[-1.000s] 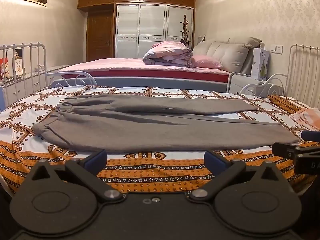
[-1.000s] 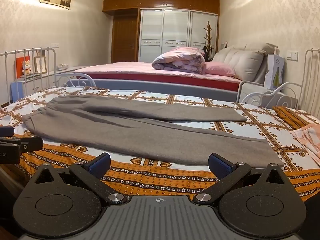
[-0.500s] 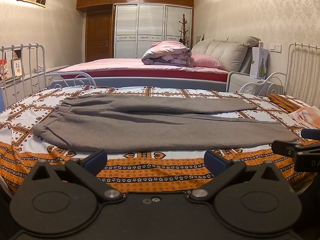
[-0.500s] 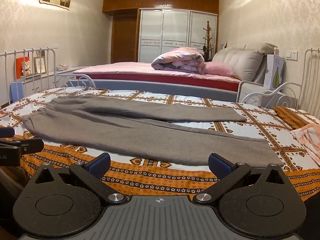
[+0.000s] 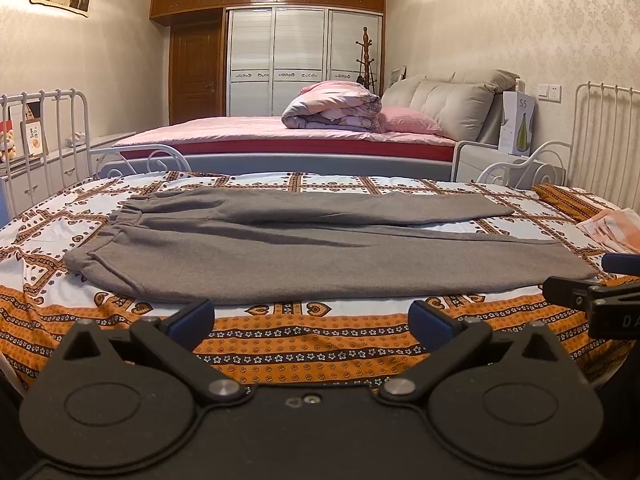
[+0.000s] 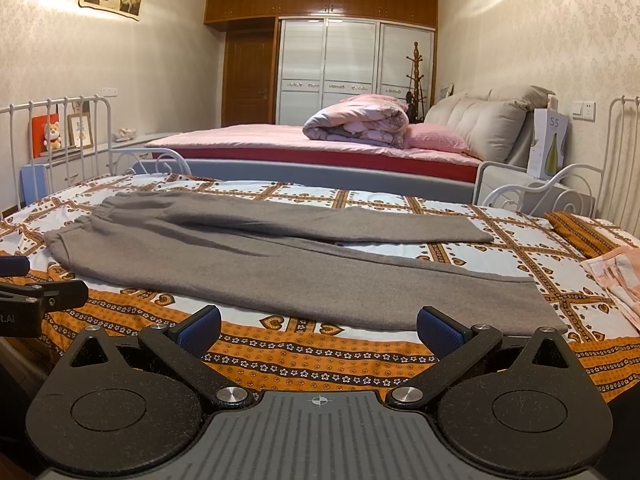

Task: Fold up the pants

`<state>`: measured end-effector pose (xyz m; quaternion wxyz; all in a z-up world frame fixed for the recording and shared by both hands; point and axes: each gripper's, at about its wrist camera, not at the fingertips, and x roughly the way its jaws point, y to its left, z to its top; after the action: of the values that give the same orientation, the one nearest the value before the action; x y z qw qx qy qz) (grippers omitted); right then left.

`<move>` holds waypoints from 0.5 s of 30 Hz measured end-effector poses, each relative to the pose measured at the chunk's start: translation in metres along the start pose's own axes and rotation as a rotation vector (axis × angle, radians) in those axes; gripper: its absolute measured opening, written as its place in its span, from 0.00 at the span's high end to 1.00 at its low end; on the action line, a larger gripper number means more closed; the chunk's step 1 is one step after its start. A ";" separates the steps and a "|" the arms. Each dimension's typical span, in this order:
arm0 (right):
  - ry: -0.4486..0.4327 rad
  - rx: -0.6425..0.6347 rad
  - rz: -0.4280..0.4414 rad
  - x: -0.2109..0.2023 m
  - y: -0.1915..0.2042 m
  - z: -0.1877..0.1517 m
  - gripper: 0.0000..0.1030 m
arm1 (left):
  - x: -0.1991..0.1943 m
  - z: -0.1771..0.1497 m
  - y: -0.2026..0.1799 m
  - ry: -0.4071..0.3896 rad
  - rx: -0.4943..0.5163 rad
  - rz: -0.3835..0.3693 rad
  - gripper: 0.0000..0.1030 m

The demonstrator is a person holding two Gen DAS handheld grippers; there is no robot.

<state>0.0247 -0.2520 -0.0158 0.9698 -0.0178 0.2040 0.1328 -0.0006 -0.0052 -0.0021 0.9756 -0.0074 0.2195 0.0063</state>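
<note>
Hardly anything's moved: both claws still hover at the bed's (image 5: 320,340) near edge, left claw (image 5: 312,320) and right claw (image 6: 318,326) spread wide, empty. Pants (image 5: 280,256) lie flat, untouched.

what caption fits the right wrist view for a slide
Open right claw poised before grey pants spread flat on a patterned bed.

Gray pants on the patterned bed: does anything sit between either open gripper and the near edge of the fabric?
Nothing visible does. Only bare patterned bedspread separates the left gripper and the right gripper from the near leg of the gray pants. The folded pink cloth lies off to the right, beyond the cuffs.
</note>
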 end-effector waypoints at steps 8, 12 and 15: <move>0.000 -0.002 0.003 0.000 0.000 0.000 0.00 | 0.000 0.001 0.000 0.000 -0.003 0.002 0.06; 0.000 -0.002 0.003 0.000 0.000 0.000 0.00 | 0.000 0.002 0.000 0.002 -0.004 0.001 0.06; -0.001 -0.002 0.002 0.000 0.000 0.000 0.00 | 0.001 0.002 0.000 0.003 -0.003 0.001 0.06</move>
<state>0.0247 -0.2515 -0.0156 0.9697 -0.0184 0.2036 0.1340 0.0006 -0.0048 -0.0008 0.9752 -0.0089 0.2208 0.0072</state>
